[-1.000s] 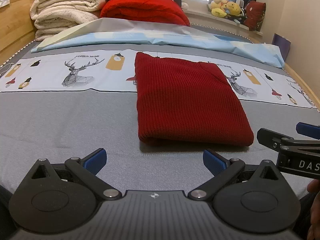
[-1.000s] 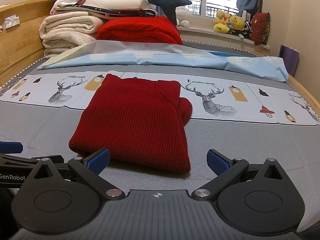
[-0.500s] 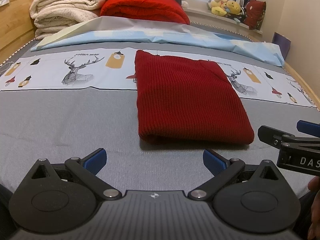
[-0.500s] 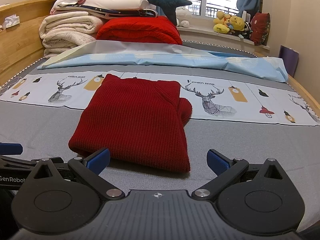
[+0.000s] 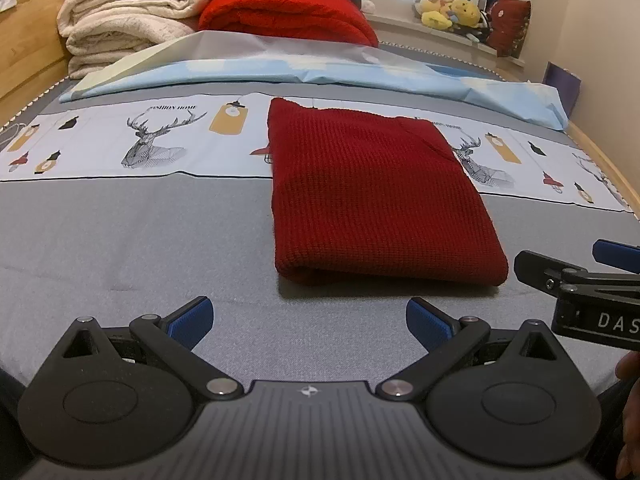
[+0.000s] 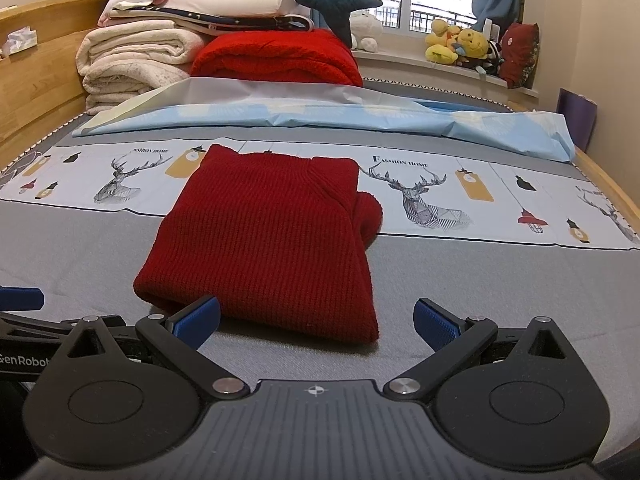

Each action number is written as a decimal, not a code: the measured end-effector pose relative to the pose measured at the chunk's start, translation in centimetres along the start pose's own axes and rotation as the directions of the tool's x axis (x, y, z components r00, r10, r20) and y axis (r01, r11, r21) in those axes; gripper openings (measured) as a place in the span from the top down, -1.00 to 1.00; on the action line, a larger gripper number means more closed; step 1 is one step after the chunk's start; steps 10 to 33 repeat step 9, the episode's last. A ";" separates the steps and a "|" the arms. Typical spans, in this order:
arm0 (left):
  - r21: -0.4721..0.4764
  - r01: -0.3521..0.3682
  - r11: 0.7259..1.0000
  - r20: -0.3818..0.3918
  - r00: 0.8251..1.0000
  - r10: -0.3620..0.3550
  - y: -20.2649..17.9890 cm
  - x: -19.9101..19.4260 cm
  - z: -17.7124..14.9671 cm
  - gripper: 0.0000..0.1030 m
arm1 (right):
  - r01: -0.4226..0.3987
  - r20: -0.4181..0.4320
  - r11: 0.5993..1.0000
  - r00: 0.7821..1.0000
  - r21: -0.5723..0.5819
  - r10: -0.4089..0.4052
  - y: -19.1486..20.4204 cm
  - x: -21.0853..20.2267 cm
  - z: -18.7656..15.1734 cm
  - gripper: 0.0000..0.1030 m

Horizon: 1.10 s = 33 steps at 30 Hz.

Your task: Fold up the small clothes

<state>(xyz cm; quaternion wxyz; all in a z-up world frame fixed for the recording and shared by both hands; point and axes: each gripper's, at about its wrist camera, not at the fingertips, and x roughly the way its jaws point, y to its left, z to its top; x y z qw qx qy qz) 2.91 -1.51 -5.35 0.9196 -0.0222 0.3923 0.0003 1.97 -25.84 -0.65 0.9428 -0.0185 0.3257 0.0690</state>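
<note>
Both claws, left claw (image 5: 308,316) and right claw (image 6: 316,318), gape wide, holding nothing; folded red knit sweater (image 6: 268,236) lies mid-frame on bed (image 6: 500,280), long axis running toward frame top.

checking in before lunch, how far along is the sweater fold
Done: the red sweater lies folded into a compact rectangle on the bed, though one sleeve bulges out at its right side. In hand: nothing; the left gripper and right gripper are open, short of it. Left: perhaps tucking that sleeve.
</note>
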 end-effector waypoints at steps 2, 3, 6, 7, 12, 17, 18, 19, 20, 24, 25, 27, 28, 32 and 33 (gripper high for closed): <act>0.000 0.001 1.000 -0.001 1.000 -0.001 0.0 0.0 0.0 -0.99 | 0.000 0.000 1.000 1.000 -0.002 0.000 0.1 0.0 0.0 -0.98; -0.001 0.002 1.000 -0.002 1.000 -0.002 0.0 0.0 0.0 -0.99 | 0.000 -0.001 1.000 1.000 -0.003 0.000 0.0 0.1 0.0 -0.98; 0.000 0.004 1.000 -0.002 1.000 -0.004 0.0 0.0 0.1 -0.99 | -0.001 -0.002 1.000 1.000 -0.004 0.001 0.1 0.1 0.0 -0.98; 0.001 0.004 1.000 0.000 1.000 -0.004 -0.1 -0.1 0.0 -0.99 | 0.000 -0.001 1.000 1.000 -0.004 0.000 0.1 0.1 0.0 -0.98; 0.002 0.003 1.000 0.000 1.000 -0.003 0.0 -0.1 0.0 -0.99 | -0.001 -0.001 1.000 1.000 -0.004 0.001 0.1 0.1 0.0 -0.98; 0.002 0.003 1.000 0.000 1.000 -0.003 0.0 -0.1 0.0 -0.99 | -0.001 -0.001 1.000 1.000 -0.004 0.001 0.1 0.1 0.0 -0.98; 0.002 0.003 1.000 0.000 1.000 -0.003 0.0 -0.1 0.0 -0.99 | -0.001 -0.001 1.000 1.000 -0.004 0.001 0.1 0.1 0.0 -0.98; 0.002 0.003 1.000 0.000 1.000 -0.003 0.0 -0.1 0.0 -0.99 | -0.001 -0.001 1.000 1.000 -0.004 0.001 0.1 0.1 0.0 -0.98; 0.002 0.003 1.000 0.000 1.000 -0.003 0.0 -0.1 0.0 -0.99 | -0.001 -0.001 1.000 1.000 -0.004 0.001 0.1 0.1 0.0 -0.98; 0.002 0.003 1.000 0.000 1.000 -0.003 0.0 -0.1 0.0 -0.99 | -0.001 -0.001 1.000 1.000 -0.004 0.001 0.1 0.1 0.0 -0.98; 0.002 0.003 1.000 0.000 1.000 -0.003 0.0 -0.1 0.0 -0.99 | -0.001 -0.001 1.000 1.000 -0.004 0.001 0.1 0.1 0.0 -0.98; 0.002 0.003 1.000 0.000 1.000 -0.003 0.0 -0.1 0.0 -0.99 | -0.001 -0.001 1.000 1.000 -0.004 0.001 0.1 0.1 0.0 -0.98; 0.002 0.003 1.000 0.000 1.000 -0.003 0.0 -0.1 0.0 -0.99 | -0.001 -0.001 1.000 1.000 -0.004 0.001 0.1 0.1 0.0 -0.98; 0.002 0.003 1.000 0.000 1.000 -0.003 0.0 -0.1 0.0 -0.99 | -0.001 -0.001 1.000 1.000 -0.004 0.001 0.1 0.1 0.0 -0.98; 0.002 0.003 1.000 0.000 1.000 -0.003 0.0 -0.1 0.0 -0.99 | -0.001 -0.001 1.000 1.000 -0.004 0.001 0.1 0.1 0.0 -0.98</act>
